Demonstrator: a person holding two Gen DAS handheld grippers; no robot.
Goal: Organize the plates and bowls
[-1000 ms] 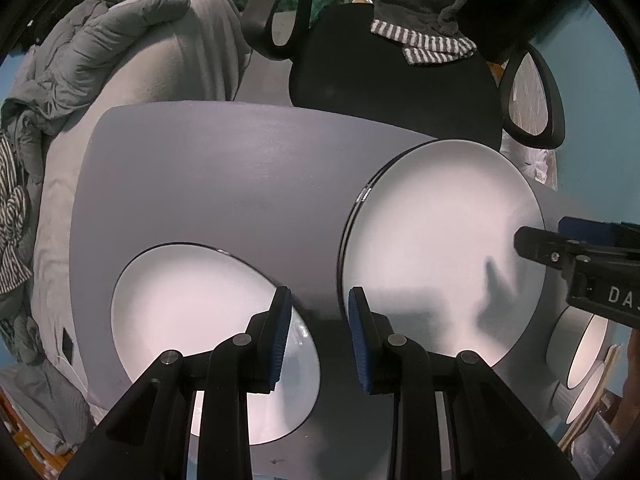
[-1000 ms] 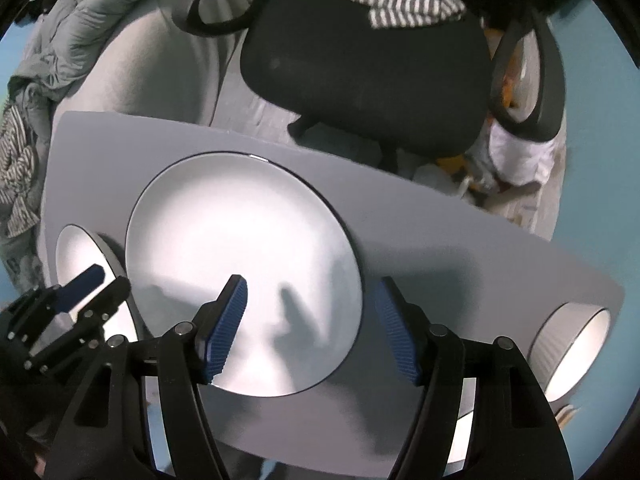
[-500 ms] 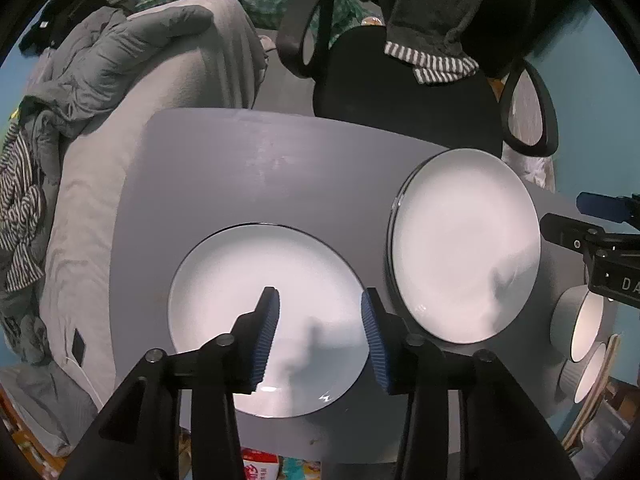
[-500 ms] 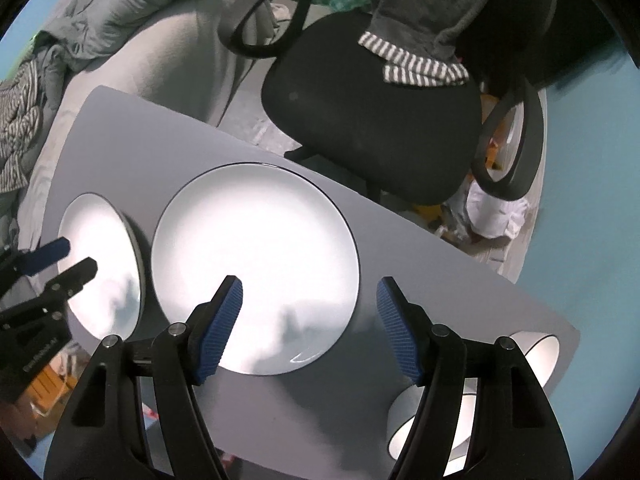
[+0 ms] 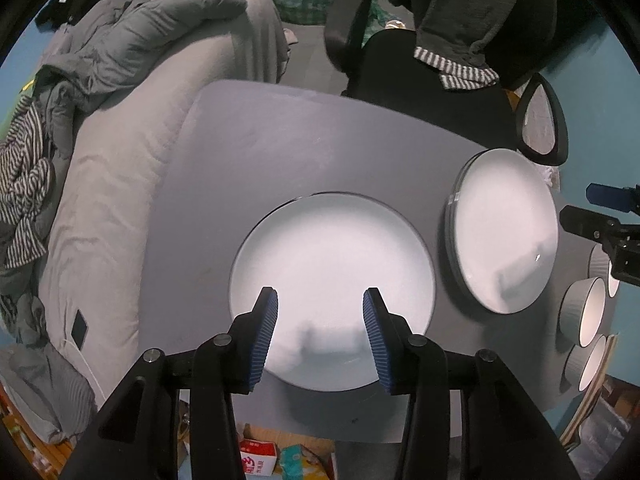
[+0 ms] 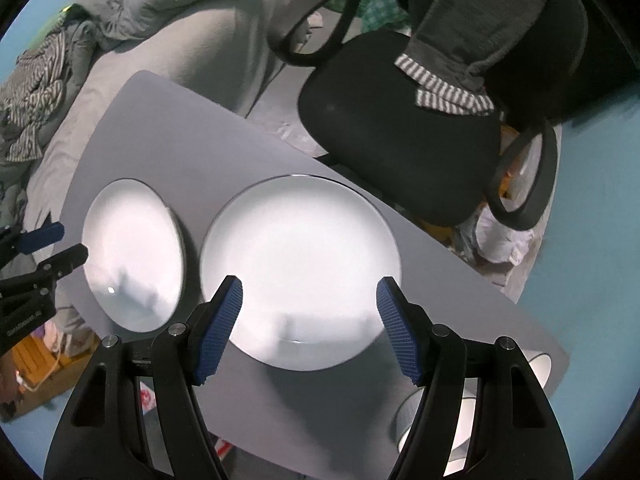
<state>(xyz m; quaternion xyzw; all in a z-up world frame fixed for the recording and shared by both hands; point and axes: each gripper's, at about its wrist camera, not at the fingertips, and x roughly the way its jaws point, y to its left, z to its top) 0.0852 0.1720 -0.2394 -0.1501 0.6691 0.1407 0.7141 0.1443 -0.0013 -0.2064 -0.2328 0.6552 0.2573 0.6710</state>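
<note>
Two white plates with dark rims lie side by side on a grey table (image 5: 248,168). In the left wrist view the left plate (image 5: 332,280) is below my open, empty left gripper (image 5: 320,332), and the right plate (image 5: 504,232) looks stacked on another. In the right wrist view my open, empty right gripper (image 6: 310,324) hovers over the right plate (image 6: 300,268); the left plate (image 6: 132,252) lies beside it. Several white ribbed bowls (image 5: 584,308) stand at the table's right edge; they also show in the right wrist view (image 6: 464,408).
A black office chair (image 6: 400,120) with grey clothing draped over it stands behind the table. A grey sofa (image 5: 132,152) with piled clothes runs along the left side. Boxes (image 5: 256,452) lie on the floor below the table's near edge.
Both grippers have pulled back and risen from the table, so more of it shows. The left gripper's jaws have opened wider and now sit over the left plate.
</note>
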